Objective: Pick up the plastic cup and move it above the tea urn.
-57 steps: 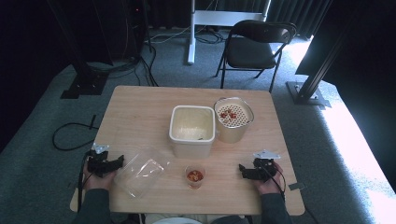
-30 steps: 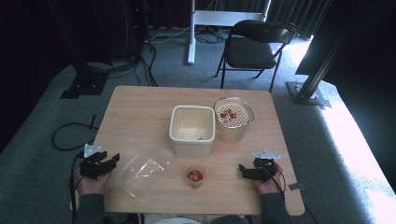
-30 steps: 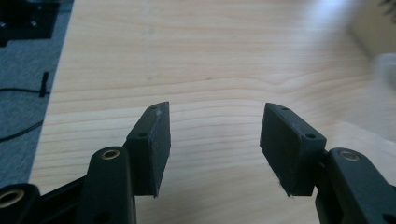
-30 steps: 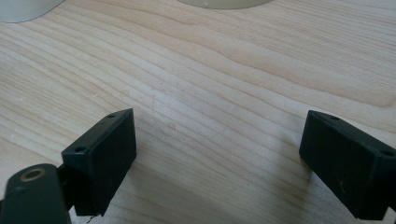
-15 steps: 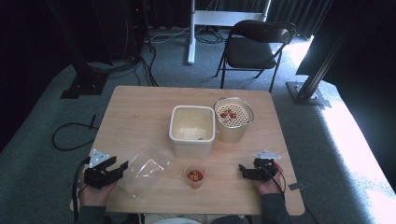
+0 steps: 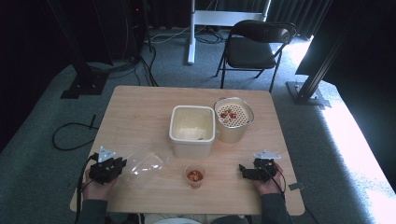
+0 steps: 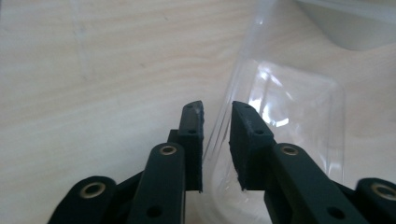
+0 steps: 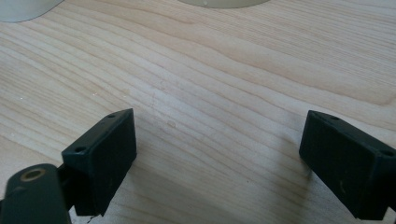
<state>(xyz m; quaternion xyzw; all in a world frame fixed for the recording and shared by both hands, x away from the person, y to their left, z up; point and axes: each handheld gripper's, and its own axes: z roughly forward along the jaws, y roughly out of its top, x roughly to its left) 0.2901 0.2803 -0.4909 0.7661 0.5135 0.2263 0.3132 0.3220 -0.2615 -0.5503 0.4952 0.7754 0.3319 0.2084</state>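
Closing since earlier, left claw [image 7: 216,140] straddles the clear container's [image 7: 299,121] rim.

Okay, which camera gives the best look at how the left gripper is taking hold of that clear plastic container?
The left gripper view: the left gripper has just been closing, with the clear plastic container rim between its jaws. The high view shows the container whole beside the gripper, but too small to judge the grip. The right gripper view looks at bare table.
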